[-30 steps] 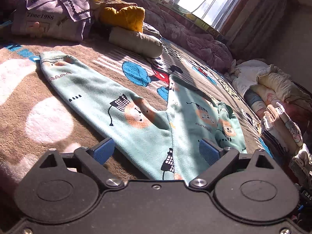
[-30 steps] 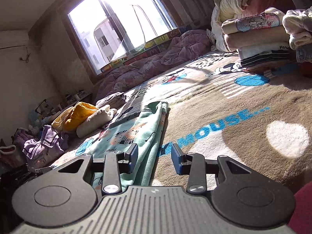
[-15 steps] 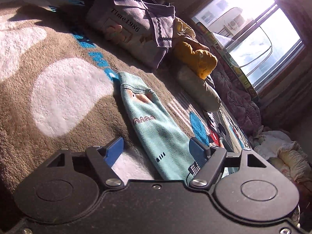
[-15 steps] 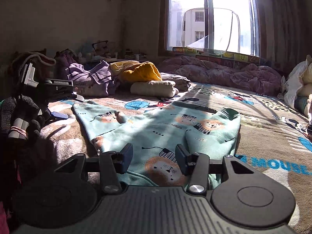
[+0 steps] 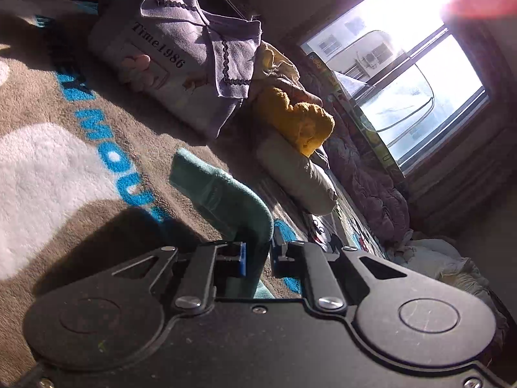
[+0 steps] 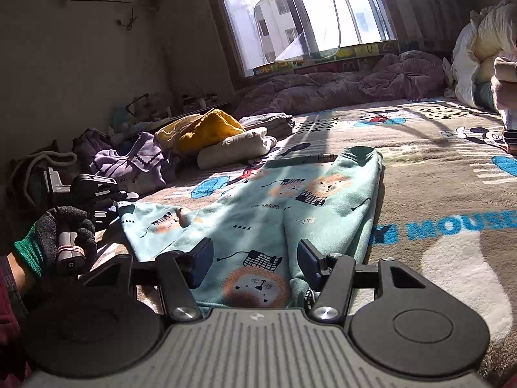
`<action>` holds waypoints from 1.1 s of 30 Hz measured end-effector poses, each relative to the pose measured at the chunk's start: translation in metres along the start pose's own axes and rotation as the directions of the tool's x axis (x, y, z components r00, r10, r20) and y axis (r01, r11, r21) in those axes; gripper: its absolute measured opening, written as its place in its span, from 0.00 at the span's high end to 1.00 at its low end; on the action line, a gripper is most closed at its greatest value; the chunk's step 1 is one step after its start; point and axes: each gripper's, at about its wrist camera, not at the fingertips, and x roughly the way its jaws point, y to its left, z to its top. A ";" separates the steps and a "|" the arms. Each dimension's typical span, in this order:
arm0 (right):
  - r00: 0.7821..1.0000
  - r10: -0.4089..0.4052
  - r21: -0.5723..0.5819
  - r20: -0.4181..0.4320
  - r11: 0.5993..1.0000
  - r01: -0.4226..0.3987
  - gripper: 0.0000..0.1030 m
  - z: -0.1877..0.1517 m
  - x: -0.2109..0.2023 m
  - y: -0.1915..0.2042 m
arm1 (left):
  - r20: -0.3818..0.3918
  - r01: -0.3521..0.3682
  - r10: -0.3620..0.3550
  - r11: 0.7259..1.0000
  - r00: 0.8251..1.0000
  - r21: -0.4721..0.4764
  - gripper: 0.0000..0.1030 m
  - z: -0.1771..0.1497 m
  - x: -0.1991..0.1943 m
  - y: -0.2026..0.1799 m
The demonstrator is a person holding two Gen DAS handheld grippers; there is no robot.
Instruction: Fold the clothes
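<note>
Teal children's trousers (image 6: 290, 200) with lion prints lie flat on the brown blanket (image 6: 436, 258). My left gripper (image 5: 258, 258) is shut on the cuff end of one trouser leg (image 5: 226, 194), which arches up from the blanket between the blue pads. In the right wrist view that left gripper (image 6: 97, 190) sits at the far left, at the leg's end, held by a gloved hand (image 6: 64, 232). My right gripper (image 6: 253, 260) is open just above the near edge of the trousers, a finger on each side of a lion print.
A purple garment (image 5: 194, 48), a yellow one (image 5: 297, 119) and a cream roll (image 5: 297, 174) lie beyond the trousers. A purple quilt (image 6: 355, 84) runs under the window. Stacked folded clothes (image 6: 484, 64) stand at the right.
My left gripper went from open over the trouser leg to shut on its cuff end, and the cloth now stands up. My right gripper swung toward the trousers and stays open.
</note>
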 end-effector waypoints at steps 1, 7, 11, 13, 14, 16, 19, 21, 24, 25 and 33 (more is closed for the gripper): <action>1.000 -0.004 0.043 0.003 0.999 0.004 0.44 0.003 -0.001 -0.010 | -0.002 0.048 -0.048 0.999 0.999 0.021 0.94 -0.002 0.000 -0.013; 0.999 0.005 0.212 0.035 0.977 -0.013 0.43 0.008 -0.008 -0.050 | -0.075 0.221 -0.211 0.961 0.975 0.170 0.96 -0.031 0.009 -0.091; 0.995 0.081 0.281 0.060 0.955 -0.094 0.43 0.005 -0.006 -0.057 | -0.164 0.315 -0.283 0.922 0.945 0.225 0.97 -0.066 0.015 -0.134; 0.989 0.123 0.325 0.087 0.934 -0.145 0.43 0.004 -0.007 -0.061 | -0.213 0.358 -0.310 0.899 0.927 0.252 0.97 -0.086 0.017 -0.154; 0.985 0.138 0.352 0.108 0.921 -0.168 0.42 0.004 -0.009 -0.065 | -0.238 0.378 -0.320 0.889 0.917 0.259 0.97 -0.096 0.019 -0.163; 0.979 0.149 0.401 0.138 0.896 -0.193 0.40 0.004 -0.013 -0.072 | -0.287 0.417 -0.341 0.869 0.895 0.269 0.97 -0.116 0.021 -0.179; 0.968 0.145 0.504 0.204 0.832 -0.231 0.38 -0.002 -0.022 -0.090 | -0.351 0.467 -0.363 0.838 0.863 0.282 0.97 -0.143 0.022 -0.200; 0.956 0.139 0.557 0.258 0.787 -0.265 0.38 -0.006 -0.029 -0.102 | -0.394 0.503 -0.373 0.809 0.840 0.306 0.97 -0.164 0.020 -0.214; 0.937 0.111 0.629 0.333 0.714 -0.308 0.36 -0.015 -0.039 -0.120 | -0.449 0.539 -0.369 0.767 0.814 0.347 0.97 -0.193 0.021 -0.230; 0.932 0.096 0.655 0.349 0.686 -0.316 0.34 -0.019 -0.041 -0.126 | -0.474 0.547 -0.357 0.757 0.805 0.358 0.97 -0.203 0.023 -0.232; 0.978 -0.046 0.765 0.205 0.630 -0.130 0.29 -0.041 -0.027 -0.149 | -0.626 0.595 -0.273 0.704 0.730 0.387 0.76 -0.230 0.026 -0.219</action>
